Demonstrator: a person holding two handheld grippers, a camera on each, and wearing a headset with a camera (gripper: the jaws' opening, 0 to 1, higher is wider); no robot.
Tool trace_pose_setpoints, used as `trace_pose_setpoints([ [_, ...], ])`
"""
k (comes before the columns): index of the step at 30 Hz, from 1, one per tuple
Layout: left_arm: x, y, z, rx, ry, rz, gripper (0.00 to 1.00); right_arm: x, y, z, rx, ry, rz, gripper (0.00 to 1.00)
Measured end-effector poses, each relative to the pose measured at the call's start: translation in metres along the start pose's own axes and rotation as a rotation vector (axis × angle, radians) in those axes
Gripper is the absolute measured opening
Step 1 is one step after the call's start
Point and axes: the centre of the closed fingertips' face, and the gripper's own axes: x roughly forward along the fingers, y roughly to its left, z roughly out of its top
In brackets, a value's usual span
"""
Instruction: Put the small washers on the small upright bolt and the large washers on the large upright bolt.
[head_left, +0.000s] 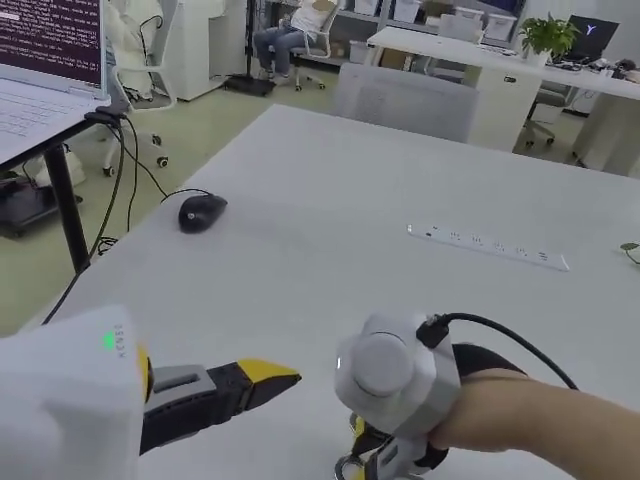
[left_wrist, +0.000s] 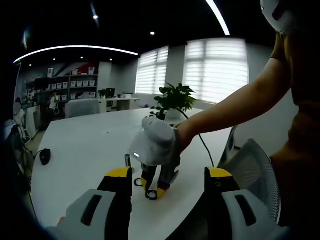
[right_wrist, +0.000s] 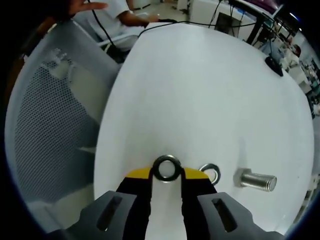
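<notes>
Right gripper view: a washer (right_wrist: 166, 168) is pinched between the right gripper (right_wrist: 166, 175) tips at lower centre. A second washer (right_wrist: 210, 173) and a bolt (right_wrist: 255, 180) are seen at lower right. The left gripper (left_wrist: 169, 174) is held spread.

- A washer (right_wrist: 155, 169) is sitting on the table (right_wrist: 200, 90), between the jaw tips of the right gripper (right_wrist: 166, 176).
- In the right gripper view, a second washer (right_wrist: 201, 171) is lying just right of it.
- The bolt (right_wrist: 255, 180) is standing further right, apart.
- A mouse (head_left: 202, 211) is resting far left on the table, well apart from a power strip (head_left: 488, 245) lying to the right.
</notes>
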Motion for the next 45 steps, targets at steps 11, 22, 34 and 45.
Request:
trace_pose_setpoints([
  [11, 0.003, -0.002, -0.001, 0.005, 0.010, -0.005, 0.58, -0.044, -0.024, -0.008, 0.033, -0.038, -0.053, 0.22],
  [22, 0.007, -0.003, -0.002, 0.012, 0.019, -0.005, 0.58, -0.082, -0.070, -0.023, 0.053, -0.028, -0.150, 0.22],
  [34, 0.008, -0.001, 0.000, 0.004, 0.023, 0.000, 0.57, -0.085, -0.108, -0.011, 0.054, -0.030, -0.191, 0.22],
  [45, 0.008, 0.003, -0.003, -0.012, 0.020, 0.009, 0.57, -0.074, -0.109, -0.009, 0.052, 0.002, -0.157, 0.22],
])
